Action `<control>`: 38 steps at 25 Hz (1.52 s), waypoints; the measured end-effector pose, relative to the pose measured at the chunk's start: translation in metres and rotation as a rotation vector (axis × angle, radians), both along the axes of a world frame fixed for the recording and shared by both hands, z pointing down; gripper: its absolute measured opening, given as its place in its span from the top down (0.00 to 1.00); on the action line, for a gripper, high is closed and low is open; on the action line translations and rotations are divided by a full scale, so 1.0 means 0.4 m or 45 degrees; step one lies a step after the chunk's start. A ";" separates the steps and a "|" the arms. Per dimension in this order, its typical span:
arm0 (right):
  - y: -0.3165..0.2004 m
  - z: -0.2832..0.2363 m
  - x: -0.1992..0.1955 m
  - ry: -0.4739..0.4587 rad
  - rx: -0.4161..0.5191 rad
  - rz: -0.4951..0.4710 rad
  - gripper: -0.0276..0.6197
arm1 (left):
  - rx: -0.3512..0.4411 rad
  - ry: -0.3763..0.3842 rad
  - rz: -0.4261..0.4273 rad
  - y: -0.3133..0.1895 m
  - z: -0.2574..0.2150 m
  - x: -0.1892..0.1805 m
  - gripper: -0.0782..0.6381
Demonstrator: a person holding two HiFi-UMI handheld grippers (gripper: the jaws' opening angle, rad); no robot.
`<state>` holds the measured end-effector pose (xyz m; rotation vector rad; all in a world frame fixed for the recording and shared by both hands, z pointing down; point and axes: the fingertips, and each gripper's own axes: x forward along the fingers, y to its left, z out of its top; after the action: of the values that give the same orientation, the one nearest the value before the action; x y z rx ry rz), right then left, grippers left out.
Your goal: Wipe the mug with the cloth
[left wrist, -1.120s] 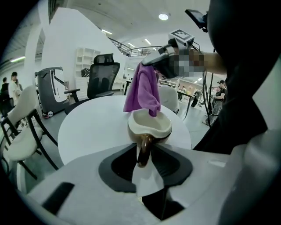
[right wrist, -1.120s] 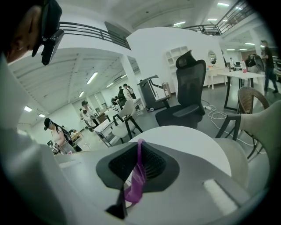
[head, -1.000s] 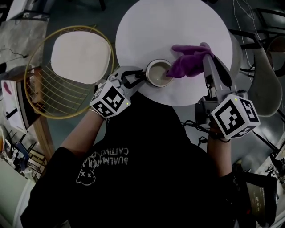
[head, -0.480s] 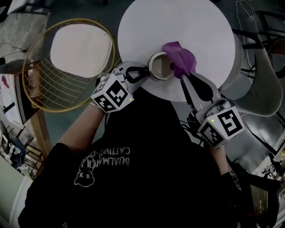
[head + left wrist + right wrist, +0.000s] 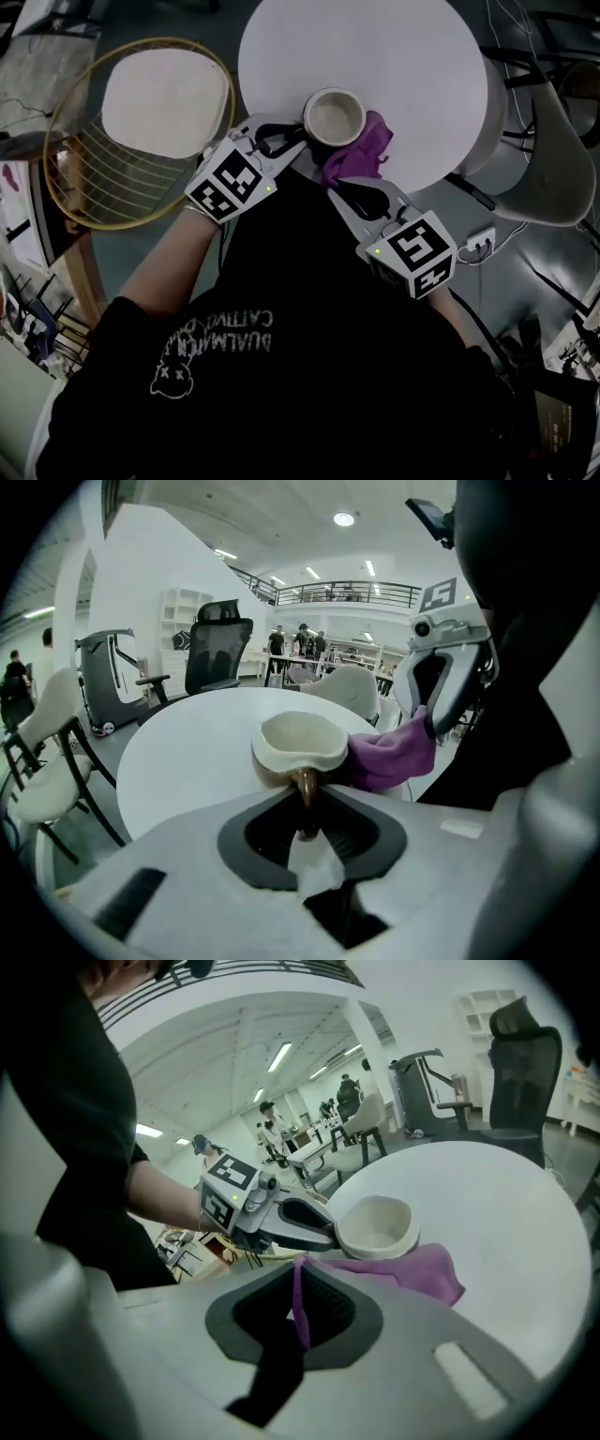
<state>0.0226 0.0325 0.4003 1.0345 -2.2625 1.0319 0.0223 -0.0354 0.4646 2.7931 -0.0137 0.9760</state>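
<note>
A cream mug [image 5: 334,115] stands near the front edge of the round white table [image 5: 375,47]. My left gripper [image 5: 294,148] reaches it from the left, and its jaws are shut on the mug's brown handle [image 5: 305,789]. The purple cloth [image 5: 360,156] lies against the mug's near right side and hangs over the table edge. My right gripper [image 5: 339,184] is shut on one end of the cloth, a fold of which runs between its jaws [image 5: 298,1305]. In the left gripper view the mug [image 5: 300,746] and cloth [image 5: 389,757] touch. The right gripper view shows the mug [image 5: 377,1226] above the cloth [image 5: 412,1271].
A yellow wire chair with a white seat [image 5: 159,103] stands left of the table. A grey chair [image 5: 553,159] stands at the right. A black office chair [image 5: 220,653] and several people stand in the background beyond the table.
My right gripper has swept the cloth from the mug's far right side round to its near side, toward the body. The left gripper has stayed at the handle.
</note>
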 end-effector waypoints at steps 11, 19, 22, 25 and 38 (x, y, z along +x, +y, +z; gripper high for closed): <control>-0.112 0.062 -0.016 -0.311 -0.185 0.462 0.91 | -0.043 -0.010 -0.056 0.008 0.002 0.003 0.80; -0.139 0.092 -0.013 -0.380 -0.270 0.615 0.91 | -0.107 -0.032 -0.040 0.019 0.005 0.004 0.80; -0.143 0.097 -0.008 -0.387 -0.272 0.631 0.91 | -0.108 -0.039 -0.016 0.018 0.007 0.007 0.80; -0.142 0.094 -0.004 -0.383 -0.266 0.639 0.91 | -0.115 -0.043 0.003 0.019 0.005 0.008 0.80; -0.115 0.093 0.039 -0.328 -0.199 0.604 0.91 | -0.129 -0.055 0.043 0.025 0.009 0.008 0.80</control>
<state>0.0381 -0.0136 0.4375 1.4821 -2.1263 1.5884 0.0256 -0.0253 0.4681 2.6881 0.0749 1.0150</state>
